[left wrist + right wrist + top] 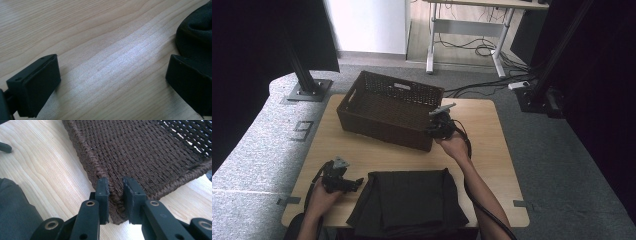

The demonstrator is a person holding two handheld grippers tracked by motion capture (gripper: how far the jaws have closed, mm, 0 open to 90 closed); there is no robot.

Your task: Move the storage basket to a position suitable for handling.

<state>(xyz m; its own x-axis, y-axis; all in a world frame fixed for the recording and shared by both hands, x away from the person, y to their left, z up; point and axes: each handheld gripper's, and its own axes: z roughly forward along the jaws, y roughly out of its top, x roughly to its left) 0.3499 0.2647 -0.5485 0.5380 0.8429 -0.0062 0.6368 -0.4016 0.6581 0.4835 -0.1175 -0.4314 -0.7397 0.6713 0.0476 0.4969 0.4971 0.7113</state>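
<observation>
Pinching the corner of the brown woven basket (140,152), the right gripper (115,185) had its two black jaws pressed together on the thick braided rim — one jaw on the outside of the wall, the other on the inside. In the right gripper view the rim ran right down between them, and the basket's woven wall stretched away above the jaws.

From the high view, the basket (362,117) sat on the far half of the wooden table (492,145), a little left of the middle. It stood flat on its bottom, and nothing could be seen inside it. The right gripper (439,124) was at its near right corner, with the person's right hand (455,145) just behind it and a black cable trailing back along the arm.

A dark folded cloth (409,200) lay at the near edge of the table, well apart from the basket.

The left gripper (354,183) rested low on the table at the near left, just beside the cloth, with the left hand (319,197) around it. Its jaws stood wide apart with only bare wood between them — in the left gripper view, one jaw was right next to the edge of the cloth (197,27), but it was not squeezing it.
</observation>
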